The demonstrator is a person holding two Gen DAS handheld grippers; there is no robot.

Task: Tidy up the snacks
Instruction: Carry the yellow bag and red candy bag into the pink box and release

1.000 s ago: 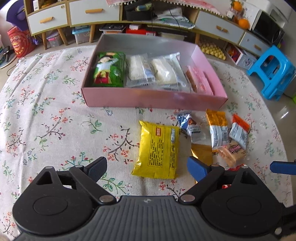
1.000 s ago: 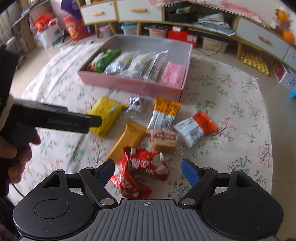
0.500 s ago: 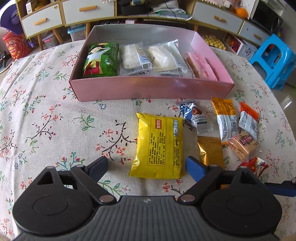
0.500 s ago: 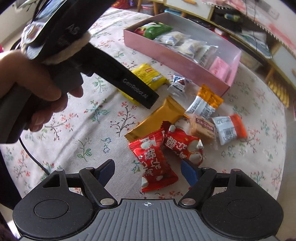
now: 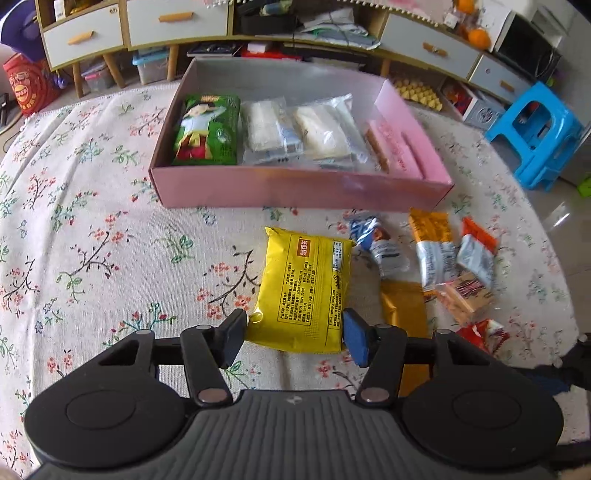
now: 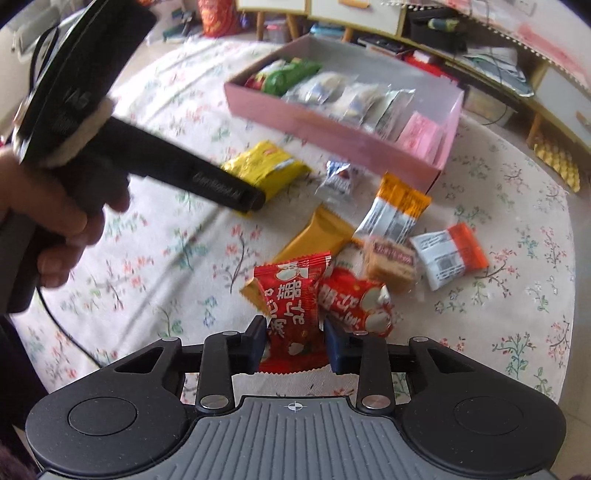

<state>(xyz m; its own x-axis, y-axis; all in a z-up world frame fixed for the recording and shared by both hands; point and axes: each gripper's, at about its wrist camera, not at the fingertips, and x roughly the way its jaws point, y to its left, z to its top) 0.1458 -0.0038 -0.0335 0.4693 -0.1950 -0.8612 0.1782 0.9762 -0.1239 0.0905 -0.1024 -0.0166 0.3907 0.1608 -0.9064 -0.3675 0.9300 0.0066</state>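
Observation:
On the flowered tablecloth lies a yellow packet (image 5: 306,284), just in front of the pink box (image 5: 295,188). The jaws of my left gripper (image 5: 293,338) are closing, and their pads touch both sides of the packet's near end. In the right wrist view a red packet (image 6: 291,295) sits between the closing jaws of my right gripper (image 6: 295,345), pinched at its lower part. A second red packet (image 6: 354,299) lies against it on the right. The box holds a green packet (image 5: 207,129), several clear-wrapped snacks and a pink one.
Loose snacks lie right of the yellow packet: a gold packet (image 5: 404,306), a blue-and-white candy (image 5: 380,243), an orange-and-white packet (image 5: 432,243), a small orange one (image 5: 476,251) and a wrapped biscuit (image 5: 465,295). A blue stool (image 5: 535,136) and low cabinets (image 5: 177,22) stand beyond the table.
Both grippers' jaws have narrowed from wide open. The left now grips the yellow packet's near end. The right has come in over the red packets and closed on one.

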